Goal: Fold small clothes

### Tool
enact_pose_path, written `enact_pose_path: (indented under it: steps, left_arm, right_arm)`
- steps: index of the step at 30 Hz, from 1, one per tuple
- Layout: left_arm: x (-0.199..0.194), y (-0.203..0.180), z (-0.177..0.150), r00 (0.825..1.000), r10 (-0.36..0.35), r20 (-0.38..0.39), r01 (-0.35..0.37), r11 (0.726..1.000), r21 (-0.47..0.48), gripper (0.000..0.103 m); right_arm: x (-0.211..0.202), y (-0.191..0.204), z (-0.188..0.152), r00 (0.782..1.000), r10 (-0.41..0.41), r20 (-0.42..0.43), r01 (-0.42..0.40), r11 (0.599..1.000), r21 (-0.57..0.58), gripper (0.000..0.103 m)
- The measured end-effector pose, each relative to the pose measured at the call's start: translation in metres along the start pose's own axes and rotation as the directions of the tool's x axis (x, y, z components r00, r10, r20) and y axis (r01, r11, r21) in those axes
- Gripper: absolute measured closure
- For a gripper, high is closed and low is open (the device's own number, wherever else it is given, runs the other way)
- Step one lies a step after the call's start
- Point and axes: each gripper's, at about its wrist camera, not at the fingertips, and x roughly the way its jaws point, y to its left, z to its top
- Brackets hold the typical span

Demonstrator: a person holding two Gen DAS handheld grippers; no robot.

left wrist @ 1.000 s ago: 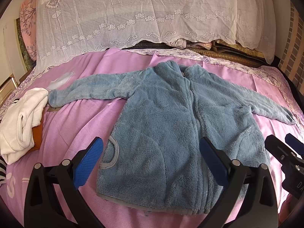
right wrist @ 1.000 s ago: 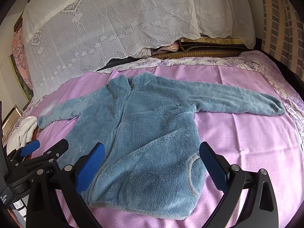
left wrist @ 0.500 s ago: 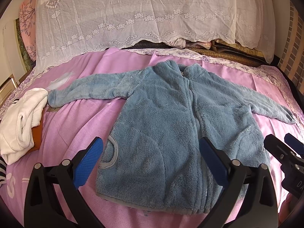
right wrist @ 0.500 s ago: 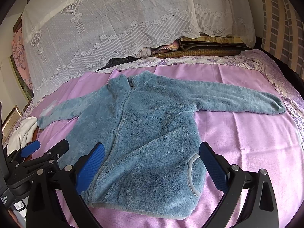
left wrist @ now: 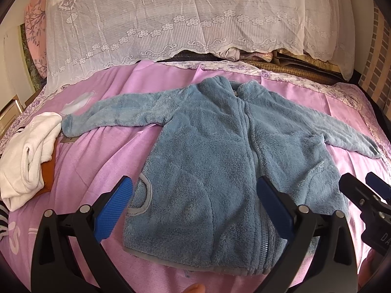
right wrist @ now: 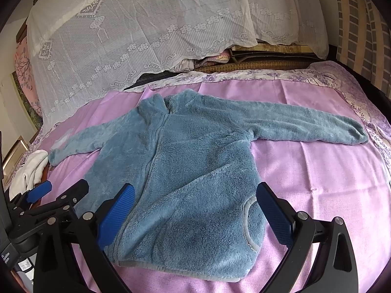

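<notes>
**Ana:** Since a second ago almost nothing has shifted, has it? The blue fleece jacket [left wrist: 220, 161] lies as it did, front up, zipped, both sleeves spread.

**Ben:** Right, I see no change in the jacket, and both grippers sit where they were. I'd judge that folding hasn't begun; this is a pause before the first grasp.

**Ana:** Where is the jacket exactly?

**Ben:** Flat on the pink bedsheet [left wrist: 97, 161], hem at the near edge, collar toward the far lace-covered pillows [left wrist: 183, 19]. One sleeve runs left, its cuff just beside a white garment [left wrist: 27, 156]; the other runs right across bare sheet.

**Ana:** And the grippers?

**Ben:** The left gripper [left wrist: 195, 212] hovers above the near hem, jaws spread wide and holding nothing, its blue pads [left wrist: 116, 210] framing the left half of the body. The right gripper [right wrist: 195, 216] is the same: jaws wide apart, empty, over the right half near the pocket trim.

**Ana:** Level with each other?

**Ben:** Side by side, each visible at the edge of the other's view, both pointing along the bed toward the far end. Neither appears to touch the fabric.
</notes>
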Motion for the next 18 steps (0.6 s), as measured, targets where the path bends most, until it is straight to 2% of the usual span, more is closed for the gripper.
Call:
enact_pose_path:
  steps: [18]
  left_arm:
    - [0.004,-0.009,-0.005,0.997,0.074,0.02,-0.075,0.996,0.049,0.004]
  right_arm:
    - [0.011,-0.009,0.007,0.999,-0.038,-0.034,0.039,0.999,0.027,0.003]
